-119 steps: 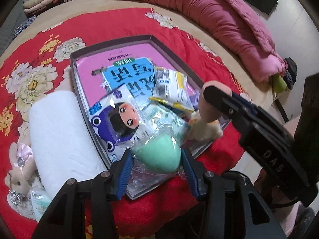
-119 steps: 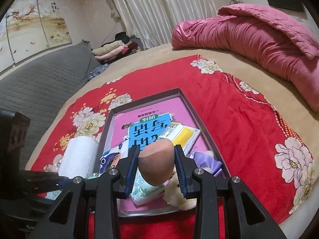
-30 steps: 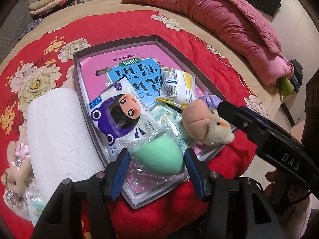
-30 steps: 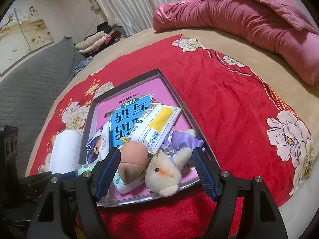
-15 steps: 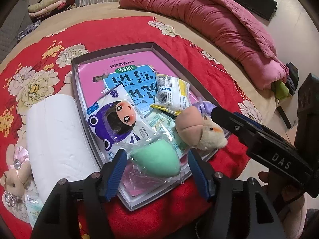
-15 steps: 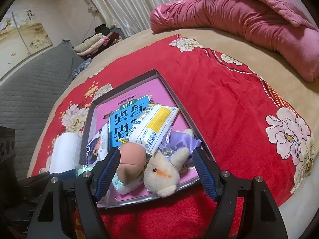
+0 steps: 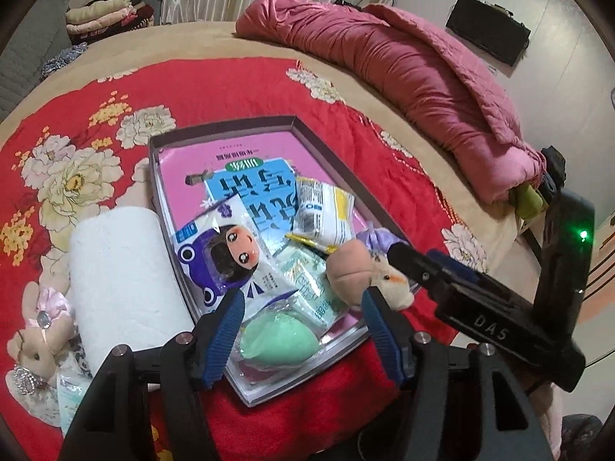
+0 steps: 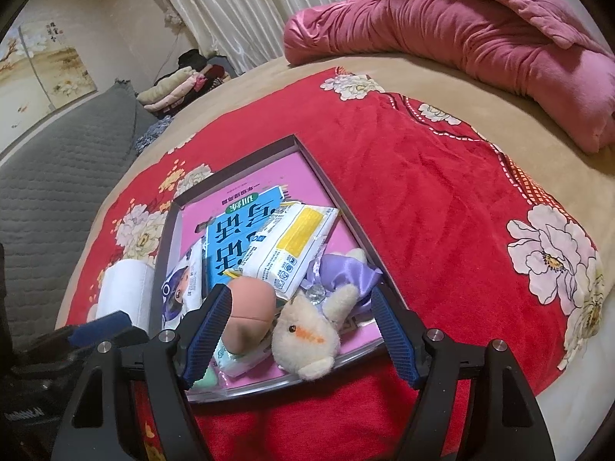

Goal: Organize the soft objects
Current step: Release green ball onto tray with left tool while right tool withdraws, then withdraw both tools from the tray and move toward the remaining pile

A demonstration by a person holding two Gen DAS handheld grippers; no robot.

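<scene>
Left gripper (image 7: pixel 301 340): black angular frame, two fingers (image 7: pixel 226 330) faced with ribbed blue pads, round silver screws on each arm. Right gripper (image 8: pixel 301 340): same build, black frame, blue ribbed pads, silver screws at knuckles. From left camera, right gripper body shows long black housing, white letters "DAS" on side, blue strip near tip, upright black block behind with green light lit.
</scene>
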